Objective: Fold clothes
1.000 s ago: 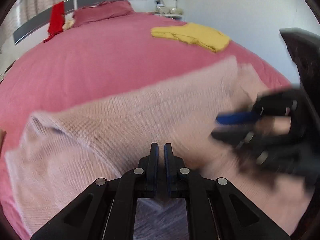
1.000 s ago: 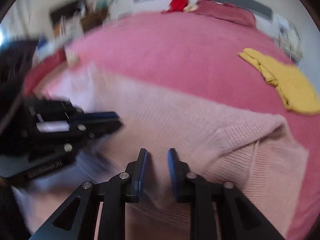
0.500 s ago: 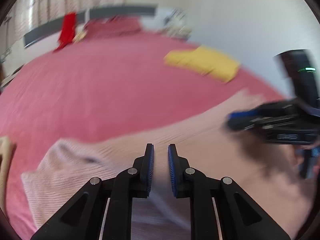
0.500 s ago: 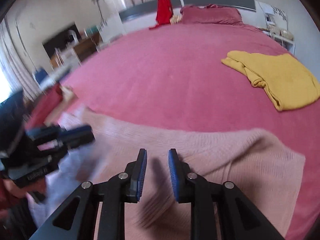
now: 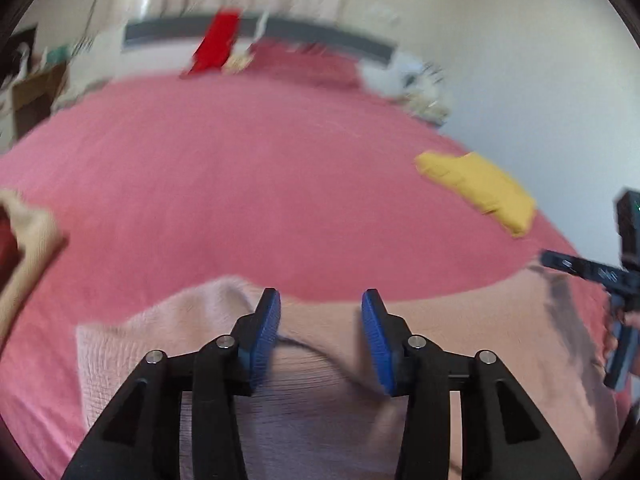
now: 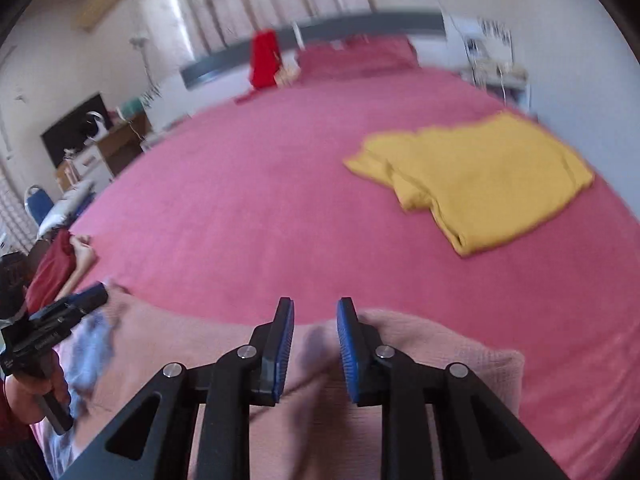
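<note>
While pink sweater (image 5: 312, 408) lies under both, left claw (image 5: 320, 336) opening, right claw (image 6: 314, 350) narrowly opening, empty.

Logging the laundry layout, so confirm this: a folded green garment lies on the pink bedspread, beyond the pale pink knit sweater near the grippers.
Not quite: the colour is wrong. The folded garment is yellow, not green, as the right wrist view shows clearly. The rest holds: it lies on the pink bedspread, beyond the pale pink knit sweater near the grippers.
</note>
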A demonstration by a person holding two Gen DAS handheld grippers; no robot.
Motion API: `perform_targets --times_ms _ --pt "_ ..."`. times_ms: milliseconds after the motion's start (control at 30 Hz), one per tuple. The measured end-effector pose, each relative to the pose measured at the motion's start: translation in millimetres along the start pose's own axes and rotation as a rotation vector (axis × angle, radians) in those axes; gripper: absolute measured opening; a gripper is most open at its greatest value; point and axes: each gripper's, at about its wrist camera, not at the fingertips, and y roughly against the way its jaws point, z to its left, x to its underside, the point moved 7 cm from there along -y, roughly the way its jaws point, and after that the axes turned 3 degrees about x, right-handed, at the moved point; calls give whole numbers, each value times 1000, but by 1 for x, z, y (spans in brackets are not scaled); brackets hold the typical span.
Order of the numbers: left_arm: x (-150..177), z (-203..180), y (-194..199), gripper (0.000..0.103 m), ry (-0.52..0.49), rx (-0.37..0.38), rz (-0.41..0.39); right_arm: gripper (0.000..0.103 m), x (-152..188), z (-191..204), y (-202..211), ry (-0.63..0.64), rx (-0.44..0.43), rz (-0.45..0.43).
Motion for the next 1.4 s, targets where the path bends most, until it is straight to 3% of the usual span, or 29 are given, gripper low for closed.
perform_targets --times_ms 67,100,233,333,433,533,633,767,900,1000,1200,1400 --pt "7 17 -13 45 57 -34 53 22 11 -17 -22 18 73 68" --pt "7 19 -14 45 76 -10 44 21 16 -26 -31 6 94 99" --pt "4 16 -10 45 77 4 61 21 16 -43 -27 -120 21 64" --pt "1 23 13 48 89 -14 55 22 10 -39 16 -173 -25 -6" --pt "13 32 55 68 137 -14 23 24 4 -36 63 -227 -74 -84" --pt "40 36 84 77 215 28 35 25 19 -35 105 -236 -150 -63" --pt "85 44 119 80 281 69 88 26 61 -39 135 -229 -166 22" --pt "146 54 160 80 298 73 188 26 122 -53 169 -237 -142 122" --pt "189 56 189 80 356 130 247 26 180 -72 183 -307 -120 226" --pt "198 50 198 80 442 226 247 27 222 -84 190 -371 -133 309" --pt "219 33 196 81 342 197 377 27 252 -88 205 -454 -286 312" --pt "228 12 190 93 234 181 442 31 251 -58 198 -357 -347 385"
